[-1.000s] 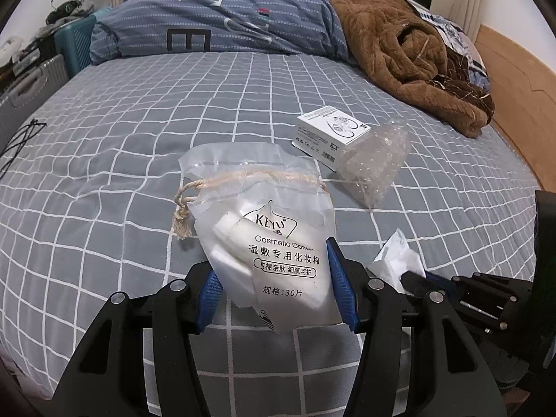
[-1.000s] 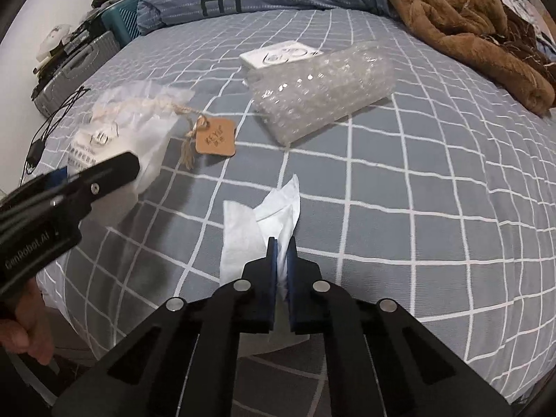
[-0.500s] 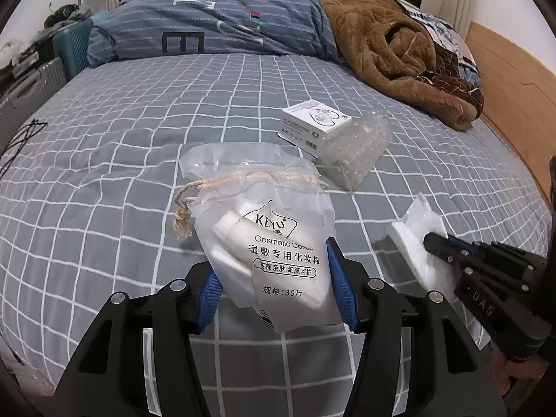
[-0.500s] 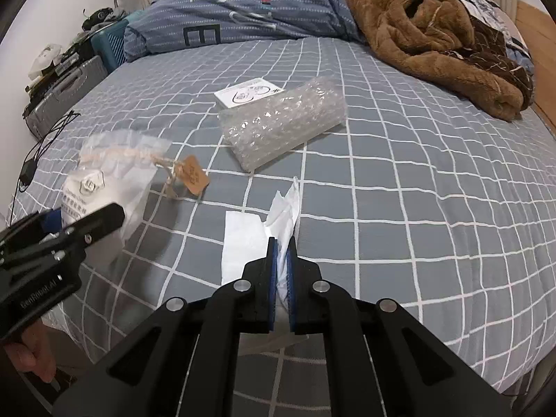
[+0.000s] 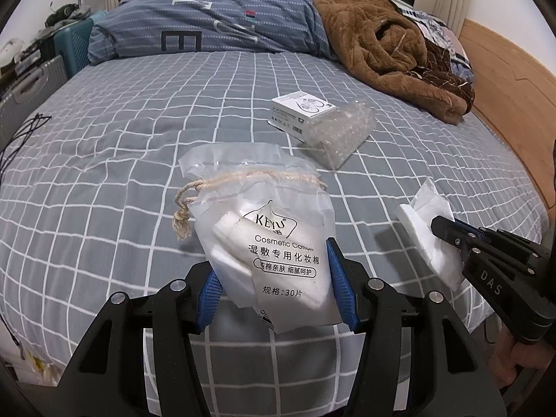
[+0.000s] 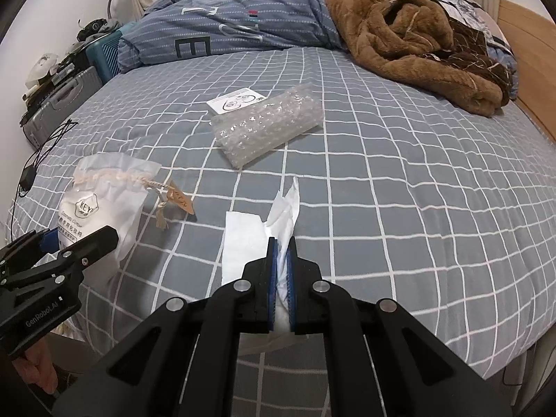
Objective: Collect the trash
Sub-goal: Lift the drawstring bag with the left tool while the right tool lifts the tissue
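Note:
My left gripper (image 5: 274,278) is shut on a clear drawstring bag of cosmetic cotton pads (image 5: 274,243) and holds it above the bed's near edge; the bag also shows in the right wrist view (image 6: 100,205). My right gripper (image 6: 282,271) is shut on a crumpled white tissue (image 6: 250,239), which also shows in the left wrist view (image 5: 427,229). A roll of bubble wrap (image 6: 267,128) and a small white box (image 6: 236,100) lie on the bed further back.
The bed has a grey checked sheet (image 6: 399,191). A blue striped duvet (image 6: 222,27) and a brown fleece blanket (image 6: 417,38) lie at its far end. A wooden bed frame (image 5: 504,80) runs along the right. Suitcases (image 6: 59,104) and a black cable (image 6: 45,146) are at the left.
Both grippers have risen and drawn back from the bed with their loads. The tissue is lifted off the sheet. The bag's brown tag hangs lower.

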`<state>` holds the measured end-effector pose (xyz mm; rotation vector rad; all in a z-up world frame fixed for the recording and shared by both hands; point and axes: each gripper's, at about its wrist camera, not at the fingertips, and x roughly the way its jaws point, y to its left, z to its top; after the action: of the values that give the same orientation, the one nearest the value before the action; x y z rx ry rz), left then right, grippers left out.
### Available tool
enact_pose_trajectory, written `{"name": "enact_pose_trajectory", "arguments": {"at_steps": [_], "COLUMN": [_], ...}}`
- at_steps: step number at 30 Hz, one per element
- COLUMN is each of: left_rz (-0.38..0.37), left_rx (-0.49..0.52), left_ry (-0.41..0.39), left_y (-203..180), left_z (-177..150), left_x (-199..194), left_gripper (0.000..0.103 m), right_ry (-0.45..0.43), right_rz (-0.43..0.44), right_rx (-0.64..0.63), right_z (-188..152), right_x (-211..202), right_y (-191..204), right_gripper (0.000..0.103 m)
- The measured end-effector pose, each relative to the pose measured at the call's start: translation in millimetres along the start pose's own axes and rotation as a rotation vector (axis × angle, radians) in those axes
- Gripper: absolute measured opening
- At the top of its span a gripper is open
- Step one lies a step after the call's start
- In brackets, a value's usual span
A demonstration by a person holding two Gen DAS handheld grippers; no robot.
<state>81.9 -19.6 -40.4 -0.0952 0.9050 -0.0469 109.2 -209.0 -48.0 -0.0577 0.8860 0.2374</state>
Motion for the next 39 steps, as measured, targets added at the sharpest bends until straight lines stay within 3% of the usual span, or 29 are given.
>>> {"name": "enact_pose_trajectory", "arguments": {"at_steps": [39], "left_rz": [-0.012], "left_rx": [0.002], "left_ry": [-0.018], "left_y": [-10], "left_z": [-68], "left_x": [-77], "left_gripper": [0.054], "right_ry": [-0.05], "right_rz": [-0.042], "right_rx": [-0.003], "right_z": [-67], "right_x": [-80], "right_y": [11], "right_gripper": [0.005]}}
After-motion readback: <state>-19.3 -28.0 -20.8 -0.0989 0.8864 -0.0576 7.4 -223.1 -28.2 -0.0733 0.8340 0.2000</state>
